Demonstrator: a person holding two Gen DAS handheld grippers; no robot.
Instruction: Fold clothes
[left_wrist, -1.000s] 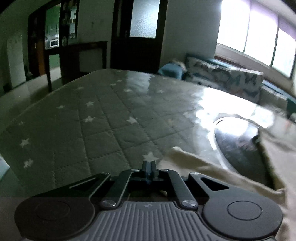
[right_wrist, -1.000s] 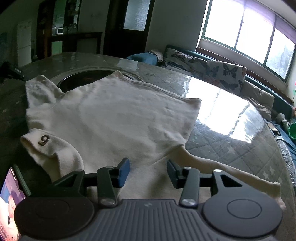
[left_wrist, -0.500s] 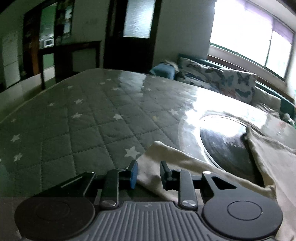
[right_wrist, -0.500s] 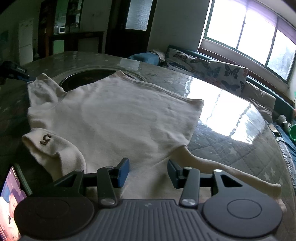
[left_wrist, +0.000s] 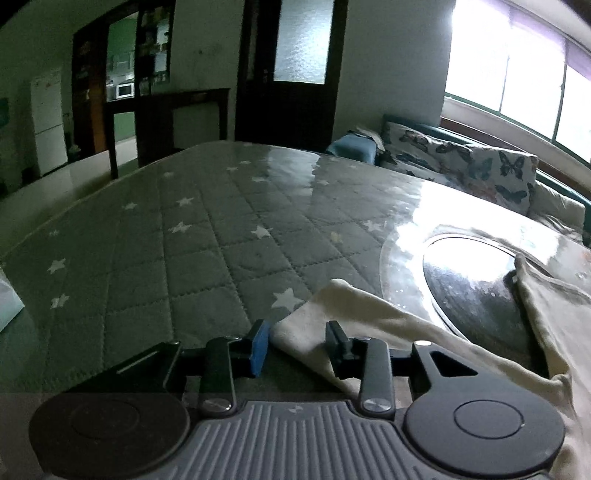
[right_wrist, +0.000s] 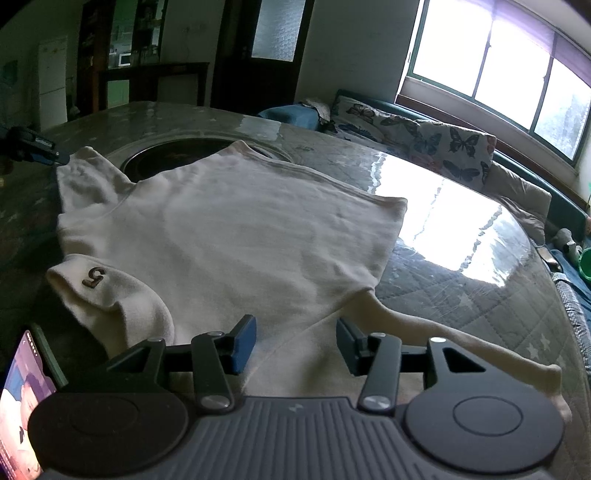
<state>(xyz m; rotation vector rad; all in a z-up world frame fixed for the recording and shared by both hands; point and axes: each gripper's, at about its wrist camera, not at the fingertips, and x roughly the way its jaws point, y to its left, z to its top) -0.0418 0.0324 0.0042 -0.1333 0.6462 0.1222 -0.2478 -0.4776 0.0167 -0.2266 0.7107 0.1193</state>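
Note:
A cream sweater (right_wrist: 236, 229) lies spread flat on the quilted table, its turned-down collar (right_wrist: 110, 291) carrying a brown "5" tag. In the left wrist view my left gripper (left_wrist: 297, 345) is low over one sleeve cuff (left_wrist: 314, 317). Its jaws are opening, and the cuff lies loose between them with a gap at the blue pad. My right gripper (right_wrist: 295, 343) hovers open just above the sweater's near shoulder with cloth beneath it and nothing pinched. The other sleeve (right_wrist: 461, 343) trails off to the right. The left gripper (right_wrist: 40, 149) also shows at the far sleeve's end.
A dark round inset (left_wrist: 472, 291) sits in the table's middle, partly under the sweater. The star-patterned quilted cover (left_wrist: 184, 251) stretches left. A lit phone (right_wrist: 22, 398) stands at the near left edge. A sofa with butterfly cushions (right_wrist: 424, 136) runs behind the table.
The left jaws have gone from shut to parted, and the sleeve cuff now lies loose between them on the table. The right gripper and the sweater body have not moved.

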